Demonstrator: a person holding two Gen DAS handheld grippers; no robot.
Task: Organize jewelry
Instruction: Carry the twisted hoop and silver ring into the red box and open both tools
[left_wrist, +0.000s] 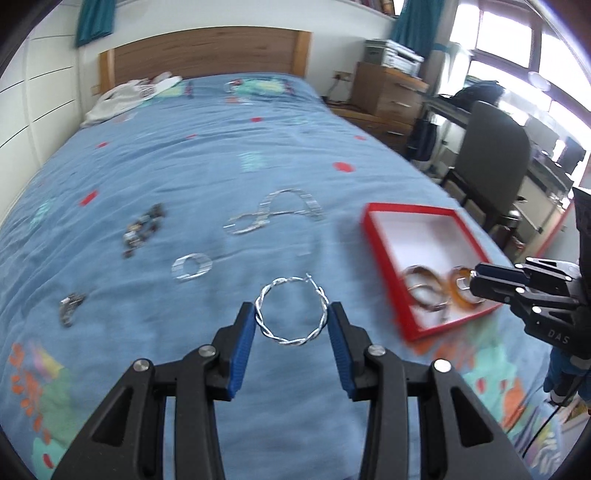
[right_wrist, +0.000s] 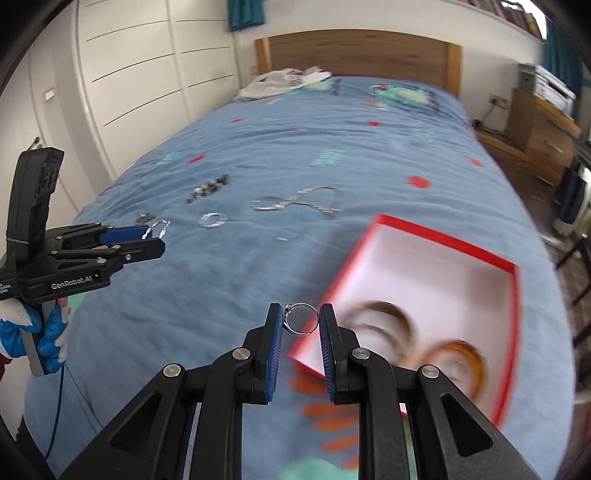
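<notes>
Black tongs (left_wrist: 291, 317) with blue ribbed pads, silver screws — blue-white gloved hand (right_wrist: 48, 332).

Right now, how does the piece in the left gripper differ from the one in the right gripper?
The left gripper holds a twisted silver hoop, wide enough to keep its jaws well apart; the right gripper holds a plain ring, clearly smaller, with jaws closer together. The hoop is over open bedspread; the ring is at the red box edge. Both are silver, pinched across their width.

A home bedroom: a bed (left_wrist: 207, 155) with wooden headboard (left_wrist: 203, 53), white wardrobe doors (right_wrist: 147, 81) left, drawers (left_wrist: 388, 96) far right.
</notes>
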